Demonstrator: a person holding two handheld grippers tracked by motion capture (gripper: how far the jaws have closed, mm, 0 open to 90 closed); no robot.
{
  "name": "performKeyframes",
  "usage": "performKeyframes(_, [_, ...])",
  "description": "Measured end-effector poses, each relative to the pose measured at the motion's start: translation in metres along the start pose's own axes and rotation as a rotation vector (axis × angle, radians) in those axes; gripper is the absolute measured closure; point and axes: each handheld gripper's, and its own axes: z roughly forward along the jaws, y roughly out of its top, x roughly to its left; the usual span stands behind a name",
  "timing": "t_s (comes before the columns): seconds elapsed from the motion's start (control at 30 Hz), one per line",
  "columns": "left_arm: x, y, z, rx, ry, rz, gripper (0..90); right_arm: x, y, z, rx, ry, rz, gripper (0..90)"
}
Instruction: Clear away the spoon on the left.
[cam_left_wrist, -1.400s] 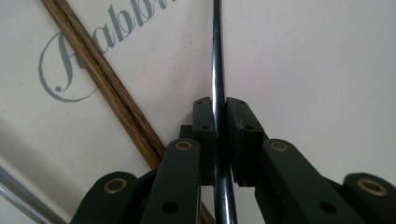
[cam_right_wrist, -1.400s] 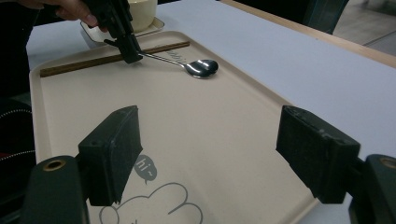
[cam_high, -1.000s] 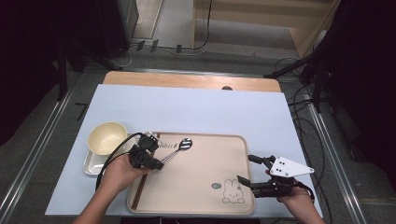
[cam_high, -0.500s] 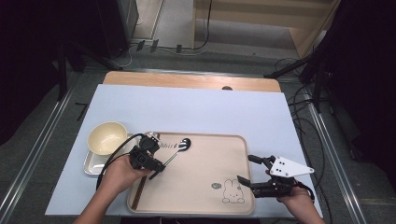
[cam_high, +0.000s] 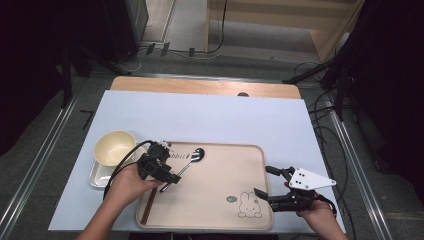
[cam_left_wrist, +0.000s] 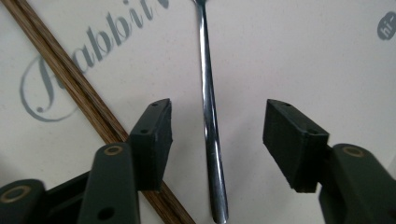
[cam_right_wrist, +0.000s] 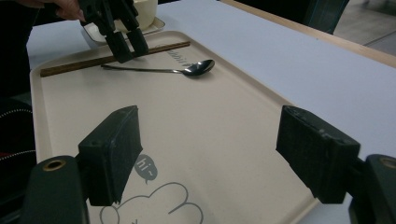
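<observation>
A metal spoon (cam_high: 192, 157) lies on the beige rabbit-print tray (cam_high: 220, 210), its bowl toward the tray's far edge. My left gripper (cam_high: 169, 177) points down over the spoon's handle (cam_left_wrist: 205, 70). Its jaws have just been opening, and the handle lies loose between them with a gap on each side. A brown chopstick (cam_left_wrist: 70, 79) runs under the left jaw. My right gripper (cam_high: 262, 180) rests open at the tray's right edge near the rabbit drawing, with nothing in it. Looking across the tray, it sees the spoon (cam_right_wrist: 198, 68) and the left gripper (cam_right_wrist: 123, 46).
A cream bowl (cam_high: 114, 146) stands on a small metal dish (cam_high: 98, 176) left of the tray. The tray sits on a pale blue mat (cam_high: 210, 117) over a wooden table. The chopstick (cam_high: 146, 212) lies along the tray's left side.
The left gripper's jaws have spread apart and let go of the spoon's handle, and the spoon now rests flat on the tray. Both hands have stayed in place.
</observation>
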Motion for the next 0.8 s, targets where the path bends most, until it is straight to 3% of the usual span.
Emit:
performKeyframes(0.2, [0.0,0.004,-0.004,-0.031,-0.003,0.003,33.8,0.0,0.0,0.0,0.003,0.001,0.004,22.2])
performKeyframes(0.43, [-0.002,0.013,-0.007,-0.062,-0.023,0.006,35.9,0.0,-0.001,0.0,0.006,0.0,0.003,22.2])
performKeyframes(0.6, [-0.001,0.021,-0.006,-0.06,-0.011,0.022,60.8,0.0,-0.001,0.0,0.005,-0.004,0.001,22.2])
performKeyframes(0.8, [0.002,0.029,-0.001,-0.052,-0.005,0.005,79.5,0.0,-0.001,-0.001,0.006,-0.008,0.007,22.2])
